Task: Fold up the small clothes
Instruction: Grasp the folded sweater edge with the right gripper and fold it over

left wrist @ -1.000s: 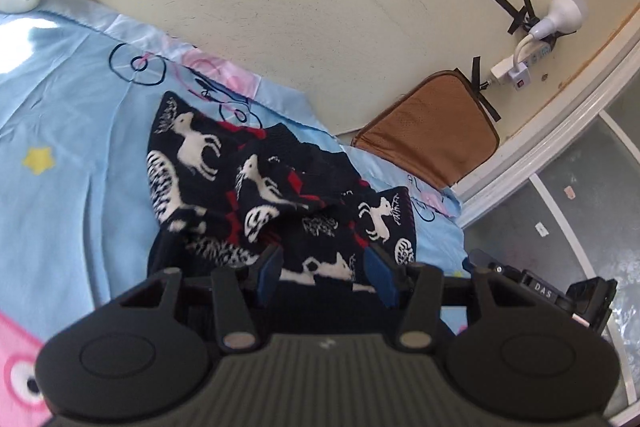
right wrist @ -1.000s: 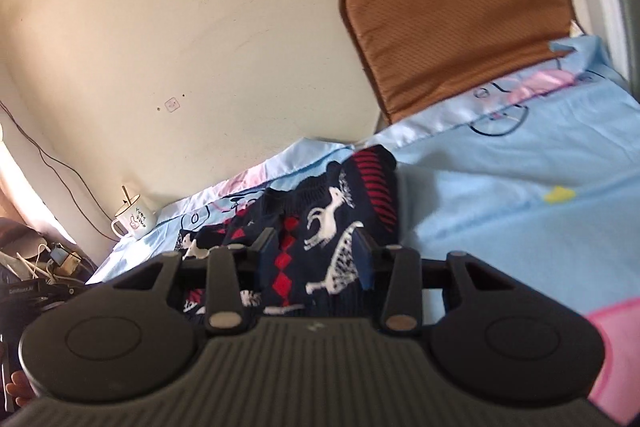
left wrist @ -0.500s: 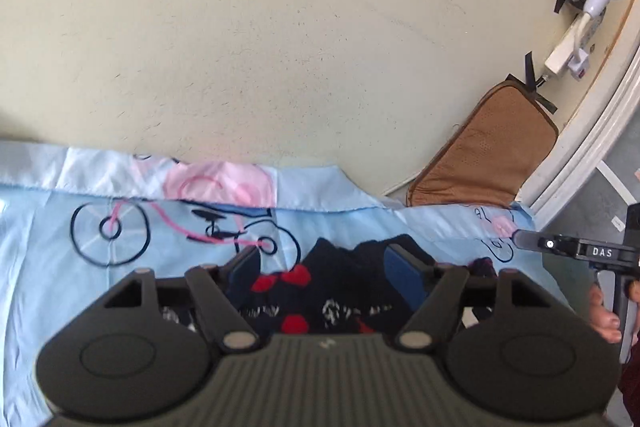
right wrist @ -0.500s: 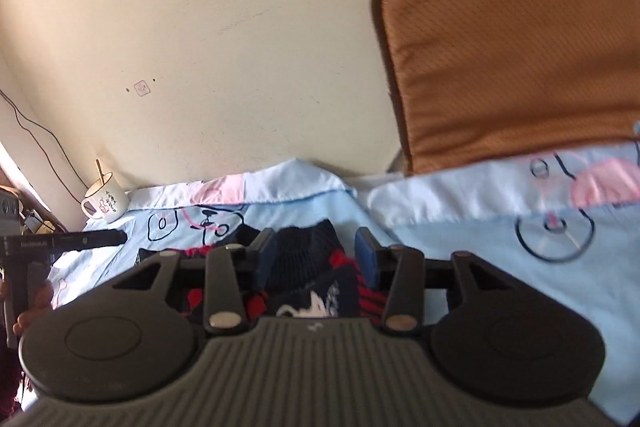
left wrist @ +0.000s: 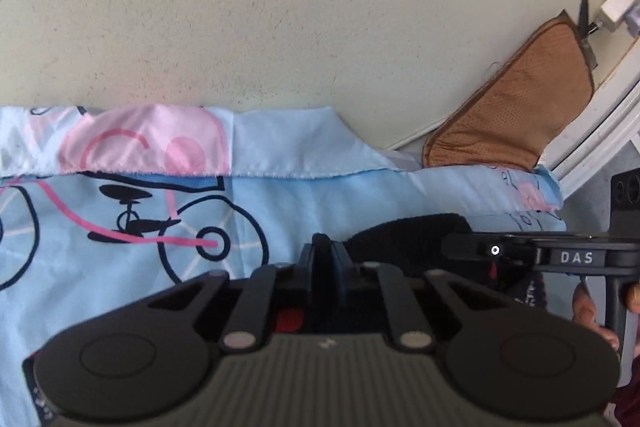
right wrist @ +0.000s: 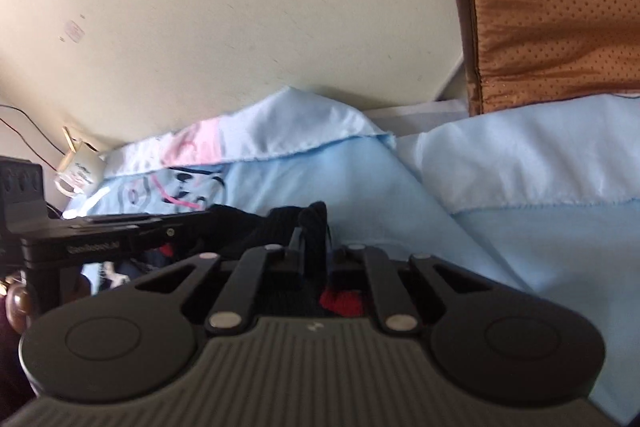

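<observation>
Left tool [left wrist: 325, 247] pinched together on the near edge of the dark knit garment [left wrist: 412, 231] — navy fabric sits between its fingers, a red patch showing just below. Right tool [right wrist: 314, 227] likewise clamped on a bunched fold of the same garment [right wrist: 256, 227], red yarn visible under the fingers. Garment lies on the light blue bedsheet [left wrist: 304, 195] with the bicycle print, low between both tools, mostly hidden by them. Each tool shows in the other's view — the right one at far right, the left one at far left. Brown cushion [left wrist: 520, 107] leans on the cream wall [left wrist: 280, 7] at far right. White mug [right wrist: 80, 171] stands by the wall, far left.
</observation>
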`<state>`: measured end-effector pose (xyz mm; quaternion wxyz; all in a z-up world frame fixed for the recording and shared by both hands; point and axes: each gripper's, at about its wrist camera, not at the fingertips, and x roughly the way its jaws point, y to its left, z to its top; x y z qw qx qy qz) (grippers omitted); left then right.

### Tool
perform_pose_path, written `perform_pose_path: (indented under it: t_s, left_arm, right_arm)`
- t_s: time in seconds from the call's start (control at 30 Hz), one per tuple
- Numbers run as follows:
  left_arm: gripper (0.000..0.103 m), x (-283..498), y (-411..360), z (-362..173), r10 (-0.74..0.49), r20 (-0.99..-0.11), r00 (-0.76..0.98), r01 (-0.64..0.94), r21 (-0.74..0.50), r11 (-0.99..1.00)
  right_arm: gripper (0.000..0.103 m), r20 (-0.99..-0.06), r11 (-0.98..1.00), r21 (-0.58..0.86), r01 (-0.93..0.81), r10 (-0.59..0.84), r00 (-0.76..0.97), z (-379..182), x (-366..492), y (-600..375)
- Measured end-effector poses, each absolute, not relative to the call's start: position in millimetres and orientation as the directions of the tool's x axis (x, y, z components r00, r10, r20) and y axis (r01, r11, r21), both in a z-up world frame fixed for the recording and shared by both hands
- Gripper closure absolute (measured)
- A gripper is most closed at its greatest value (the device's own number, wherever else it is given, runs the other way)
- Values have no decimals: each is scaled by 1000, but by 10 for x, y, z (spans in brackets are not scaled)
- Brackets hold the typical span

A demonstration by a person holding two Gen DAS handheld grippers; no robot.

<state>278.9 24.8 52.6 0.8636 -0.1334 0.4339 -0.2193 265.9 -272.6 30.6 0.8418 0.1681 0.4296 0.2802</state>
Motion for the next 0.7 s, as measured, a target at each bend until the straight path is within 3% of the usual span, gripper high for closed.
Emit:
perform_pose_path:
  t_s: [0.27, 0.5, 0.6, 0.7]
  left_arm:
    - [94, 1458, 477, 1280, -530, -532, 660, 333, -425, 842]
    - [94, 3, 519, 1200, -559, -437, 705, 370, -447, 815]
    - [94, -446, 487, 972, -562, -457, 689, 365, -452, 814]
    - [93, -656, 439, 618, -581, -533, 615, 334, -491, 805]
  right_arm:
    - [92, -463, 719, 535, -445, 689, 557, 904, 1294, -2959]
    - [92, -422, 731, 464, -500, 679, 601, 768, -135, -3092]
    - [92, -430, 750, 479, -457, 654, 623, 527, -504, -3145]
    - [92, -485, 812, 440, -384, 575, 659, 214, -664, -3101]
